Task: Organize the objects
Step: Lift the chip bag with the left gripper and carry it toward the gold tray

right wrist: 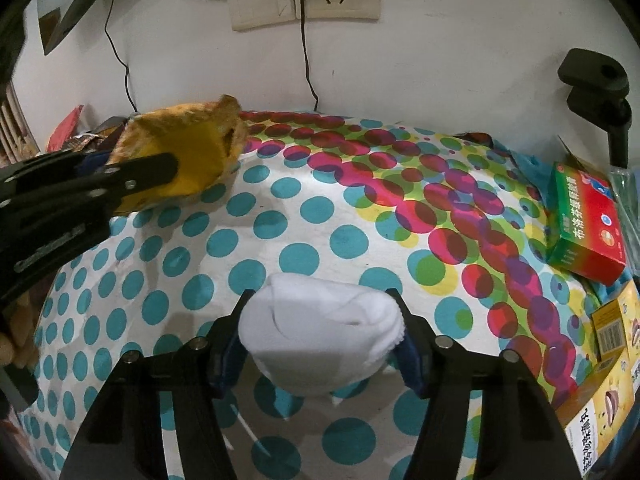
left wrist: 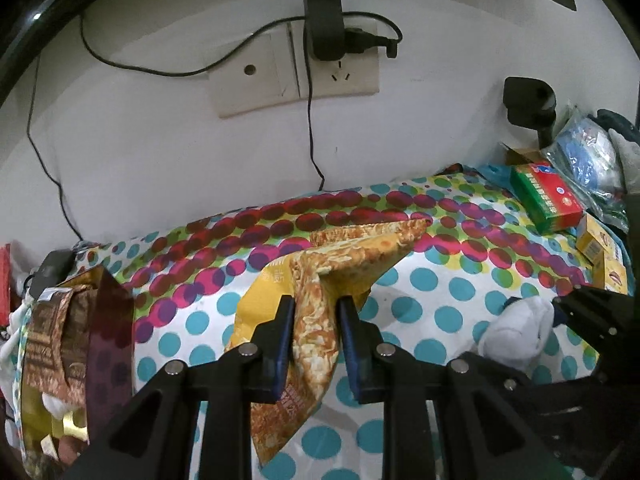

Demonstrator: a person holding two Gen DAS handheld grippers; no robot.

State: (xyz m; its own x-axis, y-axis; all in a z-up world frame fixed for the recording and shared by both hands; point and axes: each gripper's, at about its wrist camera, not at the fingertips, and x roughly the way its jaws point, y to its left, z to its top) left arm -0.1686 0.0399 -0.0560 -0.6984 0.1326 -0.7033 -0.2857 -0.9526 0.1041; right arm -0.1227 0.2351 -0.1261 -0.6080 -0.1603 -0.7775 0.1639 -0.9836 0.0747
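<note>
On a dotted tablecloth, my left gripper is shut on a yellow snack bag, pinching its crumpled middle so the bag hangs off the cloth. The right wrist view shows the same bag at the upper left, in the left gripper's fingers. My right gripper is shut on a rolled white sock; both blue pads touch its sides. In the left wrist view the sock lies at the right, with the right gripper's fingers beside it.
A green and red box and yellow boxes sit at the right edge. Brown snack bags stand at the left. Behind are a wall with sockets and a plugged charger, hanging cables, and a black clamp.
</note>
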